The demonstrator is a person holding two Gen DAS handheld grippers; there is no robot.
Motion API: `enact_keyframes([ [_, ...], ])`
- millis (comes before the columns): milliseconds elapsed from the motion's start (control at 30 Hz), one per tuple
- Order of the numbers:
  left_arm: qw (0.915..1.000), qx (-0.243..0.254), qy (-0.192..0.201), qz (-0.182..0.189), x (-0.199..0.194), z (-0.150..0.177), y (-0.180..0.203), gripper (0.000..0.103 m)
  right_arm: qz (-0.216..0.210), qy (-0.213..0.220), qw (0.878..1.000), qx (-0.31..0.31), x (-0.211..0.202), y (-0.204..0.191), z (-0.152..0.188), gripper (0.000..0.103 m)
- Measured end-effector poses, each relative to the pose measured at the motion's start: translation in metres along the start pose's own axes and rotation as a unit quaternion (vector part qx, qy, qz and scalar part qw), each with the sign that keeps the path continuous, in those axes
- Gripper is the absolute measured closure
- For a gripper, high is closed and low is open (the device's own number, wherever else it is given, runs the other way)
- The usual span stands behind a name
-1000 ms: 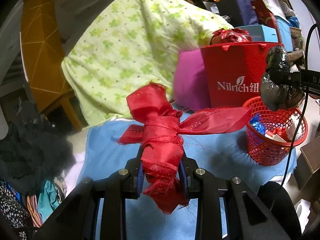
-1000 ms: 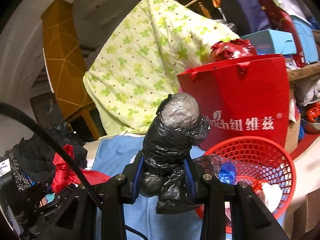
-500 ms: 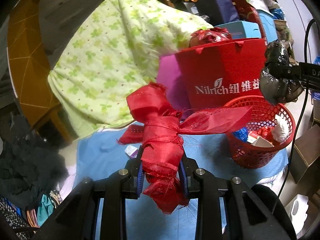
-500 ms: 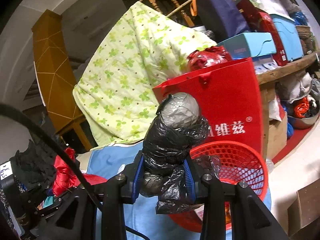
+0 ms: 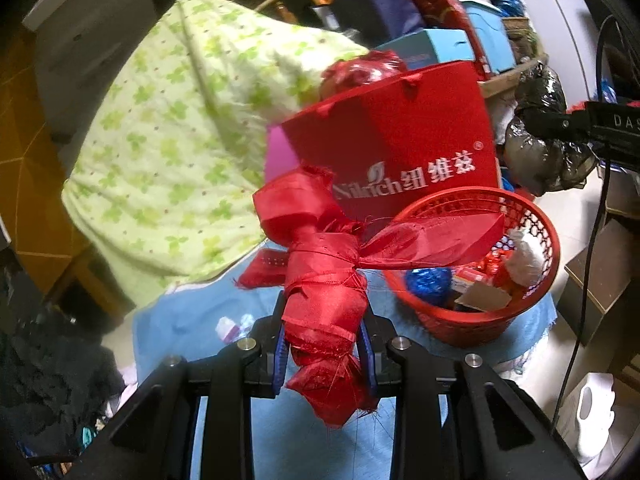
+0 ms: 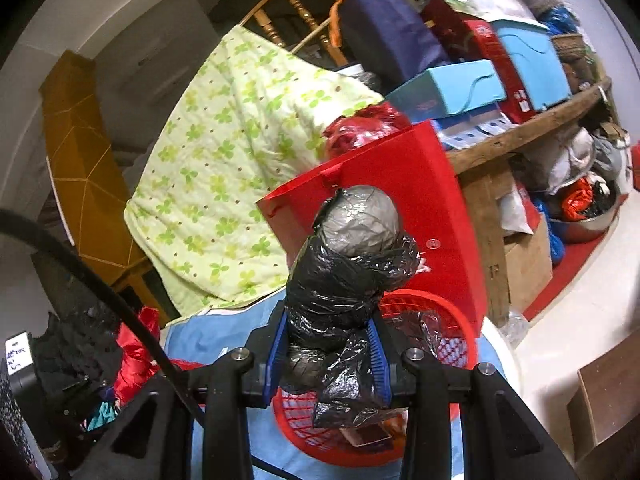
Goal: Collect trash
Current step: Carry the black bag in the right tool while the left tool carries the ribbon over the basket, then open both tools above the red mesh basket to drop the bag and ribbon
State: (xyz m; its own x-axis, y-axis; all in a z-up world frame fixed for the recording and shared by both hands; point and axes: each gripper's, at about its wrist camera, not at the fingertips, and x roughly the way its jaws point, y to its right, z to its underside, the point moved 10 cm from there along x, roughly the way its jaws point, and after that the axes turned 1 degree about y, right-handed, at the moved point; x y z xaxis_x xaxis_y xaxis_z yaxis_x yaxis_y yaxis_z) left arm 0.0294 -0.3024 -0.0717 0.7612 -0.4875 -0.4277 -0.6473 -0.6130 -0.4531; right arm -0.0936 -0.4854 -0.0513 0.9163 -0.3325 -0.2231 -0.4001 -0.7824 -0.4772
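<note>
Red ribbon bundle (image 5: 324,312) between left jaws

Red ribbon wad (image 5: 324,316), black bag wad (image 6: 340,292), both in jaws.

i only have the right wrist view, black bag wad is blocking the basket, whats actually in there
Observer: In the left wrist view the red basket holds a blue crumpled wrapper, a white wad and a piece of cardboard.
Operator: is the left gripper holding anything
Observer: Yes, the left gripper is shut on a bundle of red ribbon; one loose tail crosses in front of the basket's mouth.
Operator: any trash left on the blue cloth
Observer: One small white and purple item lies on the blue cloth, just left of the left gripper's fingers.
</note>
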Motion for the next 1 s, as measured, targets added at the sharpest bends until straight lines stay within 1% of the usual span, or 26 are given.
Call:
enact_keyframes([
  [267,0.9989,0.033,0.007,0.033,0.009,-0.017,0.041,0.072,0.011,0.002,1.0,0.017,-0.006,0.029,-0.003,0.064],
  [333,0.9985,0.034,0.006,0.044,0.013,-0.022,0.048,0.072,0.015,0.002,1.0,0.017,-0.006,0.034,-0.003,0.064],
  [433,0.996,0.016,-0.007,0.087,0.023,-0.029,0.056,0.072,0.015,0.0,1.0,0.026,-0.005,0.044,-0.004,0.064],
  [500,0.9927,0.001,-0.014,0.12,0.032,-0.035,0.06,0.072,0.015,-0.005,0.999,0.035,-0.003,0.048,-0.001,0.064],
  [600,0.9823,-0.015,-0.022,0.185,0.046,-0.043,0.073,0.067,0.011,-0.02,0.999,0.048,0.004,0.054,0.004,0.063],
  [667,0.9788,-0.024,-0.031,0.201,0.057,-0.045,0.077,0.064,0.014,-0.031,0.998,0.052,0.01,0.056,0.009,0.062],
  [733,0.9752,-0.027,-0.041,0.216,0.067,-0.043,0.083,0.054,0.016,-0.048,0.997,0.055,0.019,0.056,0.016,0.061],
  [767,0.9748,-0.032,-0.045,0.216,0.073,-0.041,0.082,0.045,0.015,-0.06,0.996,0.058,0.025,0.055,0.02,0.059],
  [800,0.976,-0.039,-0.046,0.21,0.077,-0.037,0.079,0.042,0.012,-0.068,0.996,0.059,0.03,0.053,0.024,0.058],
  [833,0.9765,-0.044,-0.047,0.205,0.08,-0.034,0.075,0.042,0.009,-0.073,0.996,0.059,0.034,0.052,0.027,0.058],
  [900,0.9762,-0.06,-0.055,0.201,0.085,-0.023,0.061,0.042,0.006,-0.082,0.995,0.057,0.044,0.046,0.031,0.042],
  [1000,0.9784,-0.088,-0.057,0.178,0.089,-0.008,0.03,0.041,-0.007,-0.088,0.994,0.057,0.059,0.033,0.032,0.04],
])
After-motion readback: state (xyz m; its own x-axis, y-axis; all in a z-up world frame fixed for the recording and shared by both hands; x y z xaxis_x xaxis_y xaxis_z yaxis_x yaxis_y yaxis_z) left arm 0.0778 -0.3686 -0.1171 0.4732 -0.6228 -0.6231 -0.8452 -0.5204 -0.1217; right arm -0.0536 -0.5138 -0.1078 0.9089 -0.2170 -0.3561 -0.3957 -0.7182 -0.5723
